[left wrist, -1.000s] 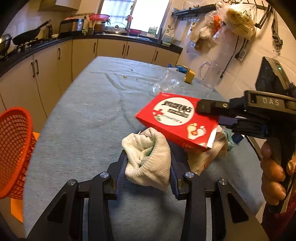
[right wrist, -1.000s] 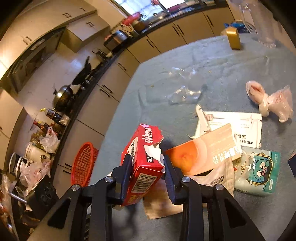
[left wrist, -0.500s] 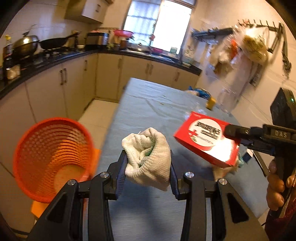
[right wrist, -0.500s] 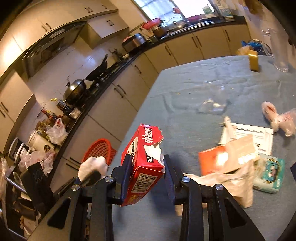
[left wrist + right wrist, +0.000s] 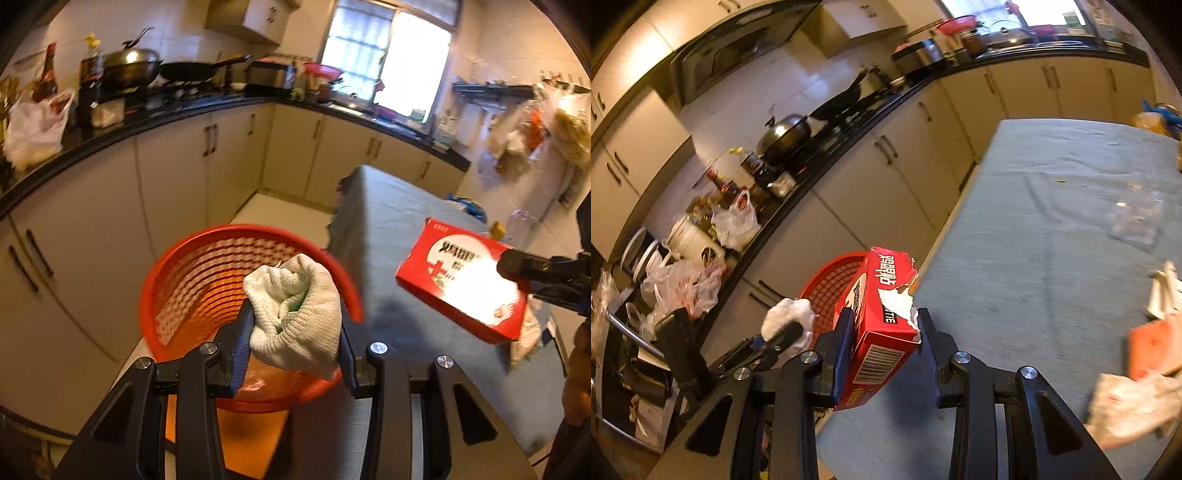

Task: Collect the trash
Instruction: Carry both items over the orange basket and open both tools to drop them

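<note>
My left gripper is shut on a crumpled white cloth wad and holds it over the open mouth of the red mesh basket. My right gripper is shut on a torn red cardboard box, held above the table's left edge. In the left wrist view the box hangs to the right of the basket. In the right wrist view the basket sits below and behind the box, with the left gripper and cloth at its rim.
The table with its grey-blue cloth carries more trash: clear plastic wrap, an orange packet and a crumpled bag. Cream kitchen cabinets and a cluttered black counter run along the left.
My left gripper swung left off the table and now holds the cloth over the basket. My right gripper followed left with the box toward the table edge.
</note>
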Available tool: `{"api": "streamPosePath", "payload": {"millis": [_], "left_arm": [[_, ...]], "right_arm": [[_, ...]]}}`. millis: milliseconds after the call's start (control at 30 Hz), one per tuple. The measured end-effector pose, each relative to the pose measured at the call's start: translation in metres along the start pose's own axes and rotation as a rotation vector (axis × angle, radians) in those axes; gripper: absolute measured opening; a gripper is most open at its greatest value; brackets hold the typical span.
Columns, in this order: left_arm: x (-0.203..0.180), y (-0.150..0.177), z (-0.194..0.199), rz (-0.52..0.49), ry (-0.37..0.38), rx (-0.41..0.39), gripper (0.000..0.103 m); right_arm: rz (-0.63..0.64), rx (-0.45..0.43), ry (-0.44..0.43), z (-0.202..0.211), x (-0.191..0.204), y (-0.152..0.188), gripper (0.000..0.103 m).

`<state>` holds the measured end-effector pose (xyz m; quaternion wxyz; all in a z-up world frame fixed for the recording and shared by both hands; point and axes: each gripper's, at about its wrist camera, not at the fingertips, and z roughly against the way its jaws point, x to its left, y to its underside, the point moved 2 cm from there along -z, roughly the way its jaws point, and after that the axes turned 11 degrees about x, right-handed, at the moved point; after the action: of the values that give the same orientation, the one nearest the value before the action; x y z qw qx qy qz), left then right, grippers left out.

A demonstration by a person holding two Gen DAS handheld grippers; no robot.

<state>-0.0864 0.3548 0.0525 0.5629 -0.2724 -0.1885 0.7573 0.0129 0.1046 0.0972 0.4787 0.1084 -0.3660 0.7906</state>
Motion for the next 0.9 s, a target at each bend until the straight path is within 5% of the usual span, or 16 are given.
{"api": "streamPosePath", "payload": {"millis": [600,900], "left_arm": [[0.047,-0.001,-0.053,0.016,-0.070,0.118,0.040],[0.051,-0.002,-0.055,0.024,-0.063,0.117,0.049]], "right_arm": [[0.074,0.124,0.098,-0.121,0.037,-0.035,0.036],[0.092,0.135,0.123,-0.134,0.040,-0.036,0.043]]}}
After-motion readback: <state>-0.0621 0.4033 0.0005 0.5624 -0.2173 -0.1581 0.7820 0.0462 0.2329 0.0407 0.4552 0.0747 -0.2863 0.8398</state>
